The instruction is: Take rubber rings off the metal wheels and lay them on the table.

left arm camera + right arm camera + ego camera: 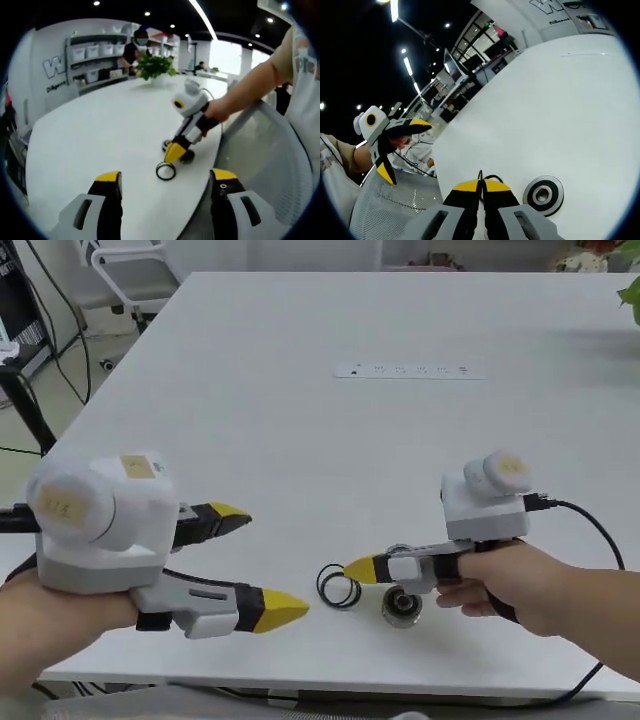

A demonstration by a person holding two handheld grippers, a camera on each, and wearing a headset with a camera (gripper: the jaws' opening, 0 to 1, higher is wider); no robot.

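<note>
Black rubber rings (338, 587) lie looped on the white table (300, 420) near its front edge. Beside them, to the right, a small metal wheel (401, 605) lies flat. My right gripper (360, 568) has its yellow tips shut at the rings' edge. In the right gripper view a thin black rubber ring (492, 177) comes out from between the shut tips (479, 186), and the wheel (543, 194) sits just right of them. My left gripper (258, 560) hovers open to the left, pointing at the ring (165, 171) and the right gripper (172, 152).
A white power strip (412, 370) lies mid-table, far behind the work. The right gripper's black cable (590, 530) trails off the front right. A chair (130, 270) stands past the far left corner. A potted plant (155, 65) stands at the table's end.
</note>
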